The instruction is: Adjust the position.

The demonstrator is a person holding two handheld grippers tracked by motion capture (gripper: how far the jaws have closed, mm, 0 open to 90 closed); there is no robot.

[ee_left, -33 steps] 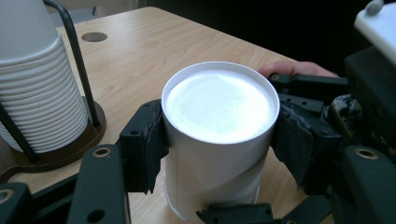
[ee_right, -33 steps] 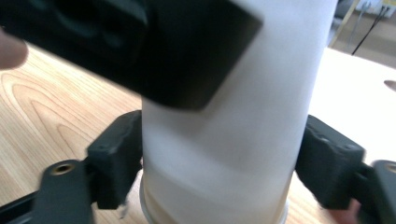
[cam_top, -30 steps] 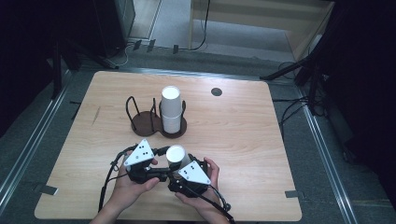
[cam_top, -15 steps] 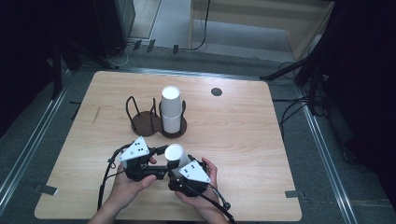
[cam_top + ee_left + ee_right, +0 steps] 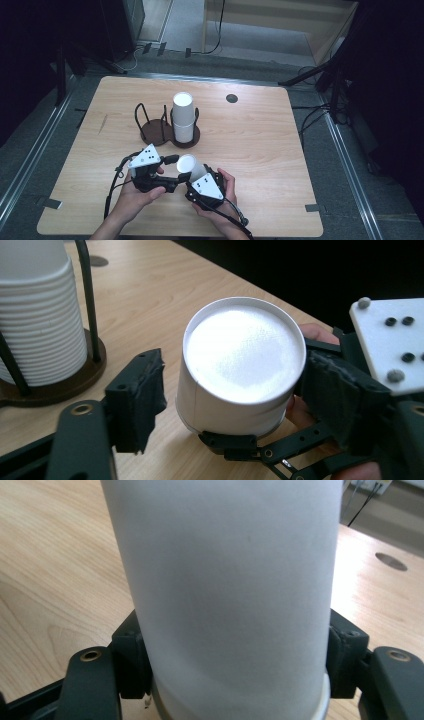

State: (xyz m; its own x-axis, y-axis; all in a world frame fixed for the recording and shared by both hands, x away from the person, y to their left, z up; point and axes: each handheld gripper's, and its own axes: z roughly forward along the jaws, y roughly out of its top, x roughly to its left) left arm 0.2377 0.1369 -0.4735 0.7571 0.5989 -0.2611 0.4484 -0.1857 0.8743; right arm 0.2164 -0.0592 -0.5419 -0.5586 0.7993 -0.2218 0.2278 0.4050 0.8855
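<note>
A single white paper cup (image 5: 187, 164) is held tilted near the table's front edge, its base toward the left gripper view (image 5: 245, 355). My right gripper (image 5: 237, 662) has just been closing and is shut on the cup's lower wall (image 5: 230, 580), both pads pressed against it. My left gripper (image 5: 240, 395) has just been opening; its jaws flank the cup, and the left pad (image 5: 142, 400) stands clear of the wall. In the high view the left gripper (image 5: 172, 171) and right gripper (image 5: 192, 175) meet at the cup.
A stack of white cups (image 5: 183, 117) stands in the right ring of a dark wire holder (image 5: 150, 131); its left ring is empty. A round dark grommet (image 5: 231, 98) sits at the table's far side. The floor drops away past the table edges.
The left gripper's jaws have spread apart from the cup. The right gripper's jaws have closed onto it. Both hands and the cup stay in the same spot.
</note>
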